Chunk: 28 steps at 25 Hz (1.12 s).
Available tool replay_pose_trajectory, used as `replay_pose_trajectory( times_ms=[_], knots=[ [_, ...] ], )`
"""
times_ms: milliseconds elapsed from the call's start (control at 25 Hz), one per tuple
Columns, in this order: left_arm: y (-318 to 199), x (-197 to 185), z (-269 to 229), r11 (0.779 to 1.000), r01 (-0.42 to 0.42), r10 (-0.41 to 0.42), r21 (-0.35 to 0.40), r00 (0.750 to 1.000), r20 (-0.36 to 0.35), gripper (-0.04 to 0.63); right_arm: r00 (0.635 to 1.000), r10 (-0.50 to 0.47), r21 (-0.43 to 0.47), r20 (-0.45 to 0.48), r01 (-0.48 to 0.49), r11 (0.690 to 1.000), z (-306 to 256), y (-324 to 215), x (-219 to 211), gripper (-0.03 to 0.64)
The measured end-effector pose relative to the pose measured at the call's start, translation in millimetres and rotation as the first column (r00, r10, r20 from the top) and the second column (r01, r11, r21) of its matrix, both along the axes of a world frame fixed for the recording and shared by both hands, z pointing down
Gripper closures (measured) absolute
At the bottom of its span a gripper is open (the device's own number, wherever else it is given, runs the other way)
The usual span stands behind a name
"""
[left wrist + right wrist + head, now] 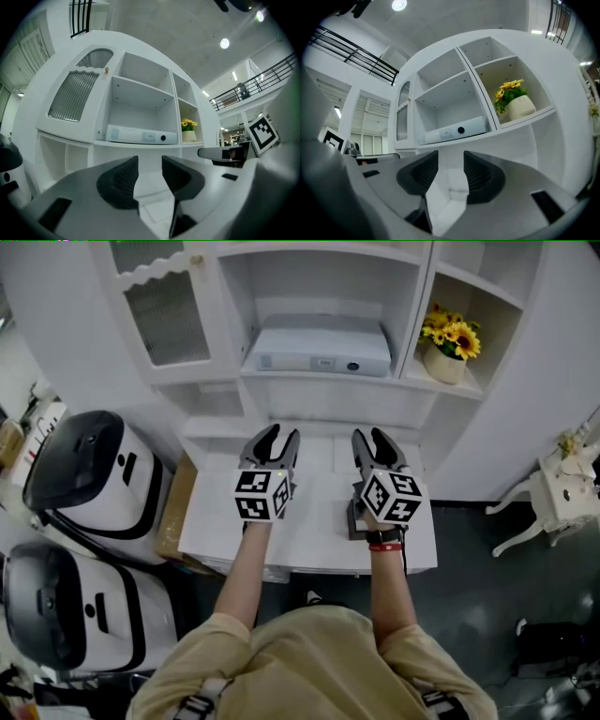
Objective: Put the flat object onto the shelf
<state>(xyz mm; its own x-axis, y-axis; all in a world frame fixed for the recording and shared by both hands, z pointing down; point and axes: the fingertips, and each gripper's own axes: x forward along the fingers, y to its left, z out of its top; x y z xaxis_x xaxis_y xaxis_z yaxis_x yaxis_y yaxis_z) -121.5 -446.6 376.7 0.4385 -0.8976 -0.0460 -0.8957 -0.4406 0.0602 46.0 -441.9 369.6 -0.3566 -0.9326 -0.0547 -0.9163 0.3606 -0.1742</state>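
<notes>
The flat object, a white flat box (323, 351) with a small label and a dark round spot on its front edge, lies on the middle shelf (319, 381) of the white cabinet. It also shows in the left gripper view as the box (140, 136) and in the right gripper view as the box (457, 131). My left gripper (281, 434) and right gripper (371, 434) hover side by side over the white table (319, 531), pointing level at the cabinet, below and short of the box. Both the left gripper (150, 161) and the right gripper (450, 157) have their jaws apart with nothing between them.
A pot of yellow sunflowers (448, 343) stands in the compartment right of the box. Two white and black machines (84, 474) sit on the floor at the left, beside a cardboard box (173, 507). A small white side table (562, 493) stands at the right.
</notes>
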Motion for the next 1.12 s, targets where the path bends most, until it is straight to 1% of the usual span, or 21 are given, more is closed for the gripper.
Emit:
replay_pose_trajectory(
  times_ms=[240,360,440,640,800,1120],
  knots=[
    [35,-10,23,1.0,-0.012,0.012,-0.022,1.0,0.003,0.451,0.999,-0.003,-0.025,-0.04,0.002,1.0,21,34,-11,0.453],
    [50,-15,37,0.999,-0.006,0.006,-0.043,1.0,0.0,0.466,0.999,-0.001,-0.039,-0.042,-0.001,0.999,34,49,-15,0.468],
    [59,-19,46,0.999,-0.003,0.003,-0.053,1.0,0.002,0.474,0.999,0.0,-0.035,-0.032,-0.001,0.999,42,59,-17,0.489],
    [83,-28,60,0.999,0.031,-0.03,-0.032,0.999,0.046,0.507,1.0,-0.007,-0.028,-0.013,0.007,1.0,56,81,-24,0.528],
    [97,-32,66,0.999,0.041,-0.04,-0.033,0.999,0.029,0.531,0.999,-0.008,-0.026,-0.032,0.007,1.0,61,94,-28,0.54],
    [115,-35,80,0.999,0.018,-0.018,-0.049,1.0,0.004,0.561,0.998,-0.012,-0.048,-0.062,0.009,0.999,78,111,-39,0.561]
  ],
)
